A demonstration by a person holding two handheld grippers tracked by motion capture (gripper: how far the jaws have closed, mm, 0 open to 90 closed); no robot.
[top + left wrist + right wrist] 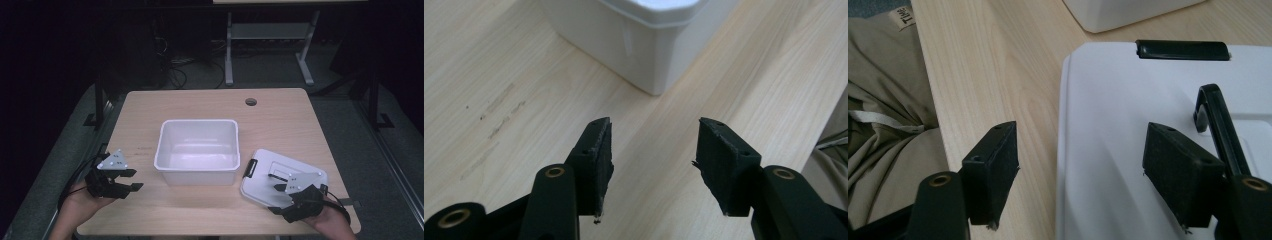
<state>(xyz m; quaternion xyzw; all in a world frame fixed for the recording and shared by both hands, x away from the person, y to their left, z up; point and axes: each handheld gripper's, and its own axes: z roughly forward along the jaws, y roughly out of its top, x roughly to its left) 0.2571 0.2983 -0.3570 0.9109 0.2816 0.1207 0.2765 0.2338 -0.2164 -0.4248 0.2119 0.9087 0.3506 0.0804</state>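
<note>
Lid: white bin lid point(272, 175) with a black carry handle point(1218, 125) lies flat on the table point(200, 107), just right of the open white storage bin point(197, 150), within easy reach for fitting.
Right gripper point(1080, 165): jaws spread, straddling the lid's near edge, grasping nothing, seemingly lining up a pinch.
Left gripper point(651, 150): released, empty, aimed at the bin's corner, probably to steady it.

Lid point(1128, 125) cut off right and bottom; bin point(644, 40) top cropped; cloth label point(906, 17) text unreadable.
</note>
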